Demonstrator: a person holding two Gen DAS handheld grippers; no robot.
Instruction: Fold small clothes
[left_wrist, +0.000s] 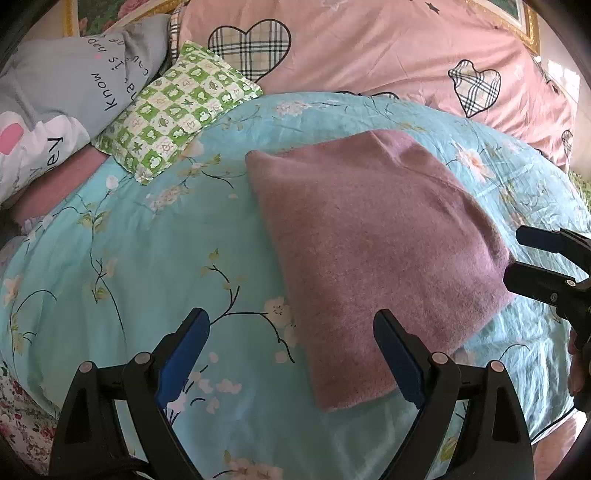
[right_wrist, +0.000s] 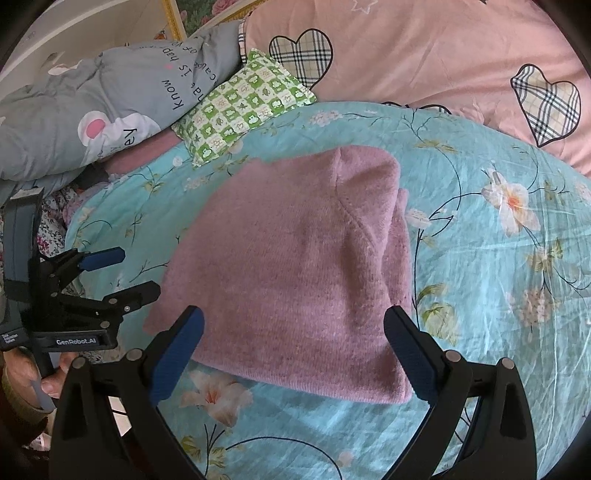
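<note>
A mauve knitted garment lies folded into a flat rectangle on the turquoise floral bedspread. In the right wrist view the same garment fills the centre, a seam curving across its top layer. My left gripper hovers open over the garment's near left edge, nothing between its blue pads. My right gripper stands open above the garment's near edge, also empty. Each gripper shows in the other's view: the right one at the garment's right corner, the left one at its left side.
A green checked small pillow lies at the back left beside a grey printed pillow. A pink quilt with plaid hearts rises behind the bedspread. A hand holds the left gripper's handle at the bed's left edge.
</note>
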